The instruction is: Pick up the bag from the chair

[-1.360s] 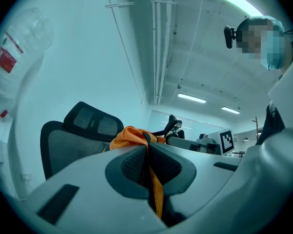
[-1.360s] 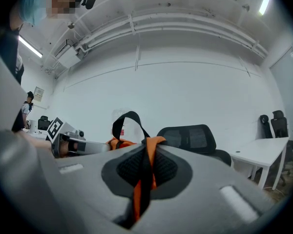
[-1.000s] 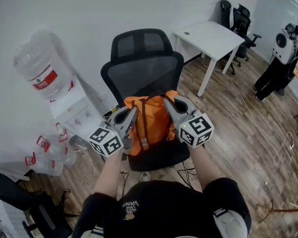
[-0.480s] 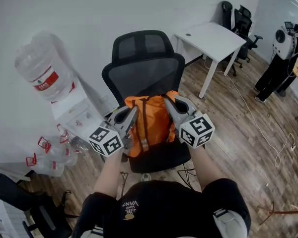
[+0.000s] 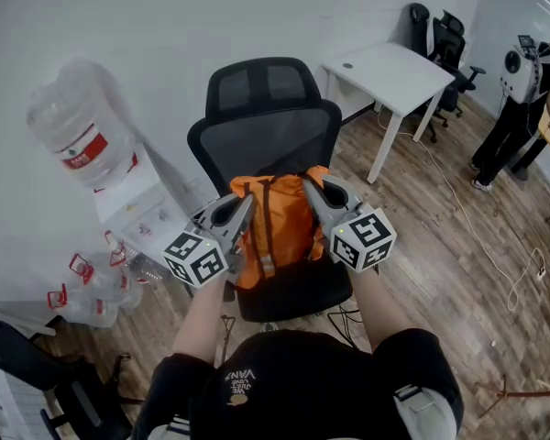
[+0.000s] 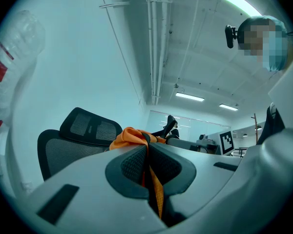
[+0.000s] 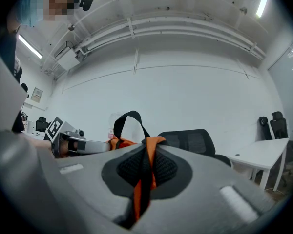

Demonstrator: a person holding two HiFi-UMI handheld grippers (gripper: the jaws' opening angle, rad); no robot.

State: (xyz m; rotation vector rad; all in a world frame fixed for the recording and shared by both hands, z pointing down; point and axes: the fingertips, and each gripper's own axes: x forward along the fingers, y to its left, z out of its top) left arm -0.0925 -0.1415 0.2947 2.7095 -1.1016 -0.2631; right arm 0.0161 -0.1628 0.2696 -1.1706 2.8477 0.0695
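Nothing has shifted: left gripper (image 5: 246,204) and right gripper (image 5: 309,187) stay pinching straps (image 7: 139,189) of the bag (image 5: 280,232) on the chair (image 5: 261,136); lift pending.

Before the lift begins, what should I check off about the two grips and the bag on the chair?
1. Left gripper shut on the orange strap of the orange fabric backpack: ok.
2. Right gripper shut on a black-and-orange strap: ok.
3. Grippers on opposite sides of the backpack, at like height: ok.
4. Backpack's black top loop free of the black mesh office chair: ok.
5. Backpack's underside off the chair: cannot tell.
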